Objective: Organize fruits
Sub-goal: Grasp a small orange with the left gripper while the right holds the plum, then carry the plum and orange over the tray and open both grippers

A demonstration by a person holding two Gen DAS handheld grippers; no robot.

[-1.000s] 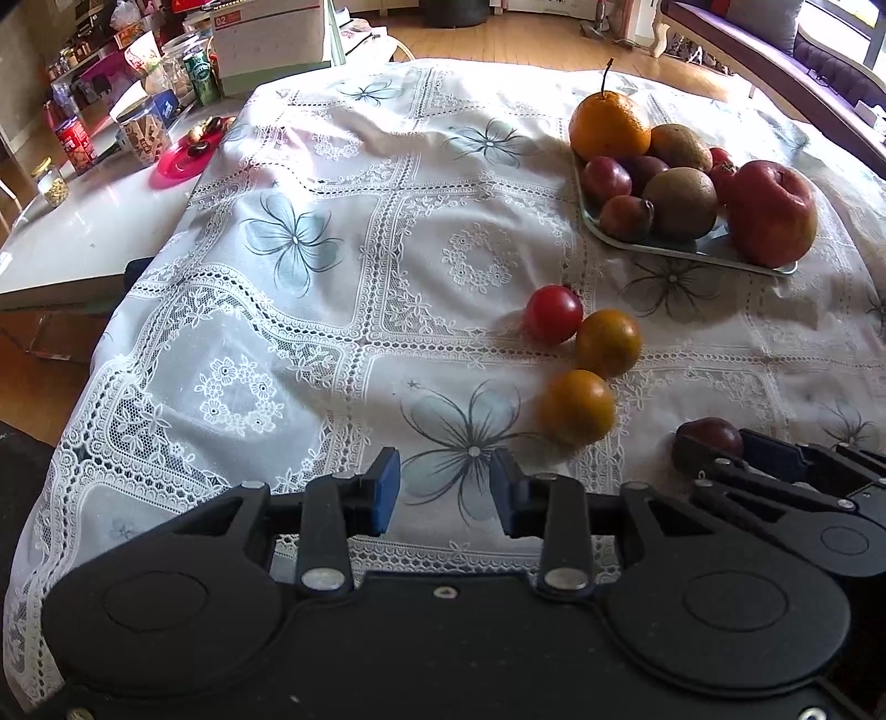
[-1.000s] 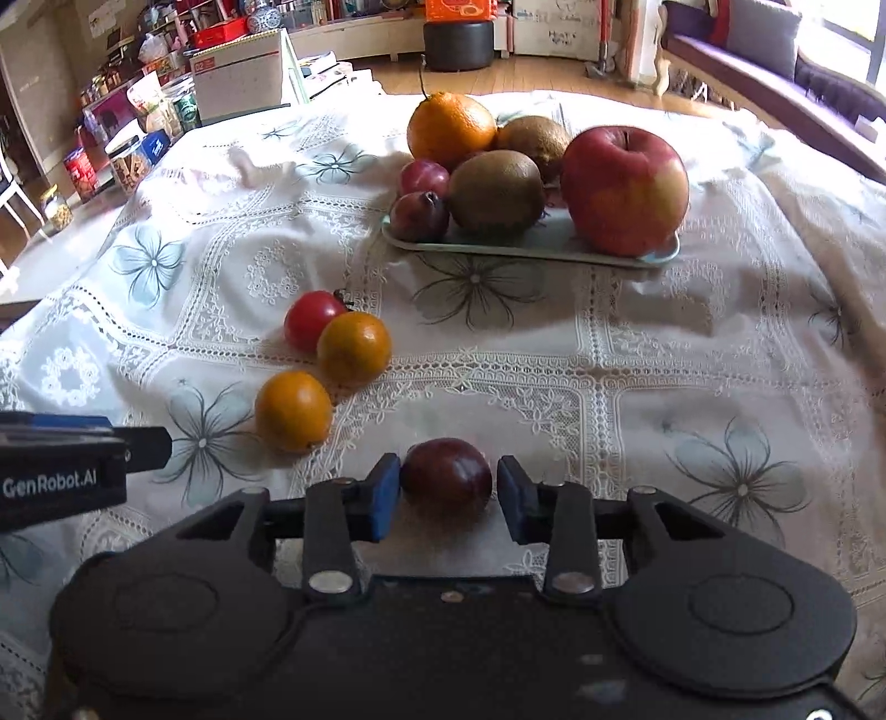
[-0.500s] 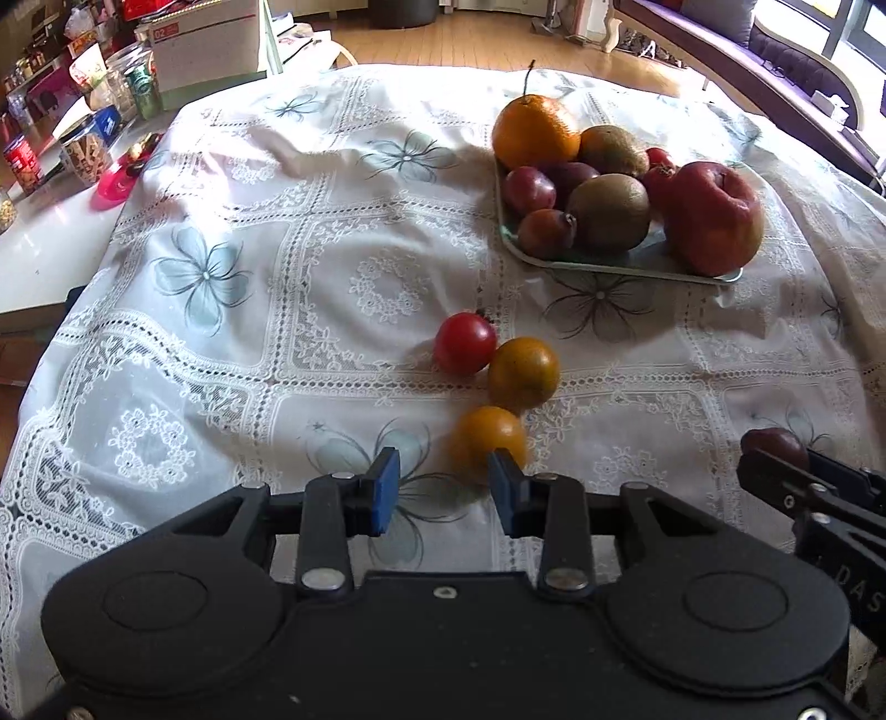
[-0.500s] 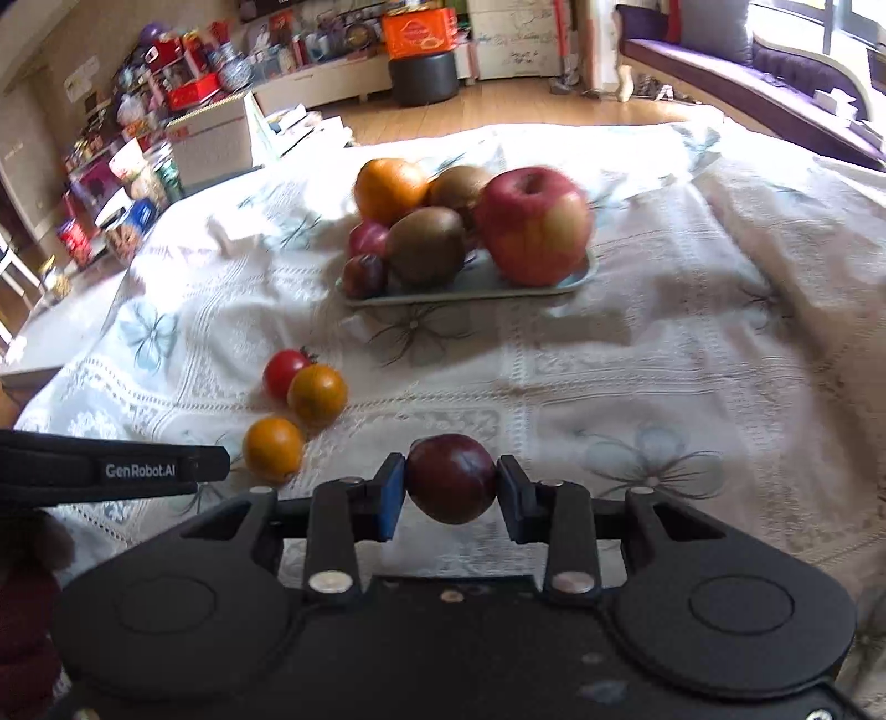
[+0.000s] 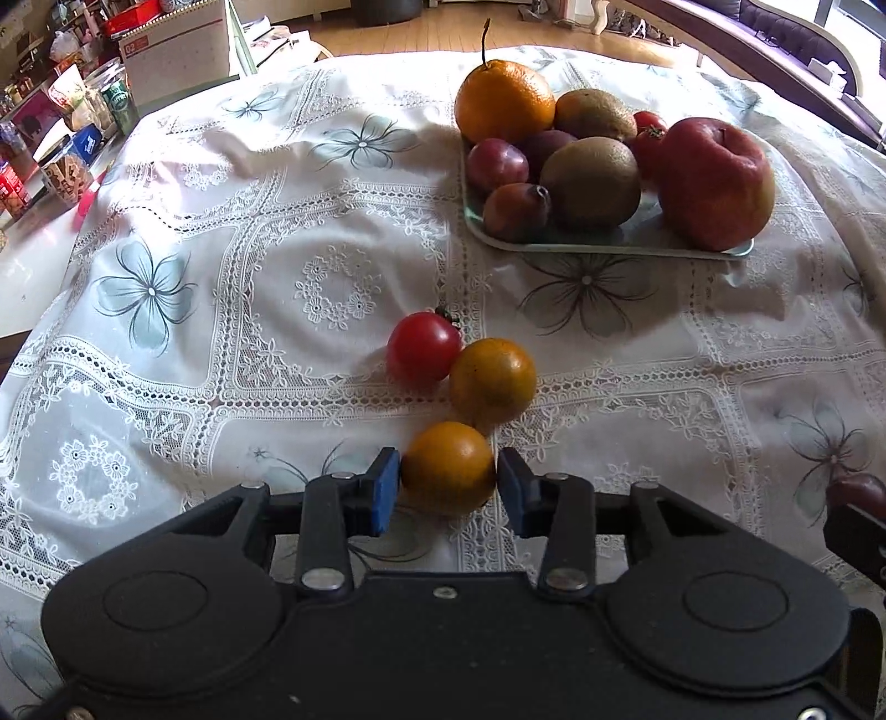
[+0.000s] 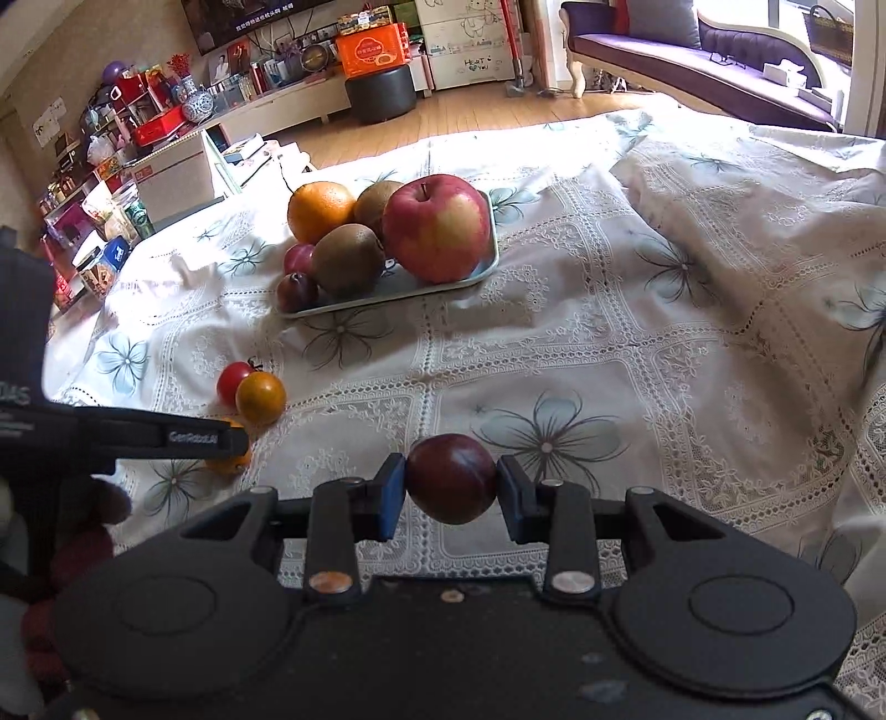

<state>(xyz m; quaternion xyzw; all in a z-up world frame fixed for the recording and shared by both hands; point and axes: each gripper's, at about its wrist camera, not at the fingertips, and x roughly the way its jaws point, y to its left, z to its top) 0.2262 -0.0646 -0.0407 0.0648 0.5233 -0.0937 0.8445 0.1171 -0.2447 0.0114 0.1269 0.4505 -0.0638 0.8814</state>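
Note:
My right gripper (image 6: pixel 449 488) is shut on a dark red plum (image 6: pixel 451 477) and holds it above the lace tablecloth. The same plum (image 5: pixel 855 490) shows at the right edge of the left wrist view. My left gripper (image 5: pixel 448 488) is low over the cloth, and a small orange (image 5: pixel 447 468) lies between its fingertips; the jaws stand as wide as before. Just beyond lie a second small orange (image 5: pixel 492 379) and a red tomato (image 5: pixel 423 348). The pale green tray (image 5: pixel 609 245) further back holds a big orange, kiwis, plums, tomatoes and a red apple (image 6: pixel 437 227).
A cluttered side table (image 5: pixel 33 266) with tins and boxes stands at the left. The tablecloth (image 6: pixel 637 343) is rumpled at the far right. A purple sofa (image 6: pixel 692 50) and a black stool (image 6: pixel 382 94) stand on the floor beyond the table.
The right gripper lifted the plum off the cloth and drew back from the tray. The left gripper moved right and down until the near small orange came between its fingertips.

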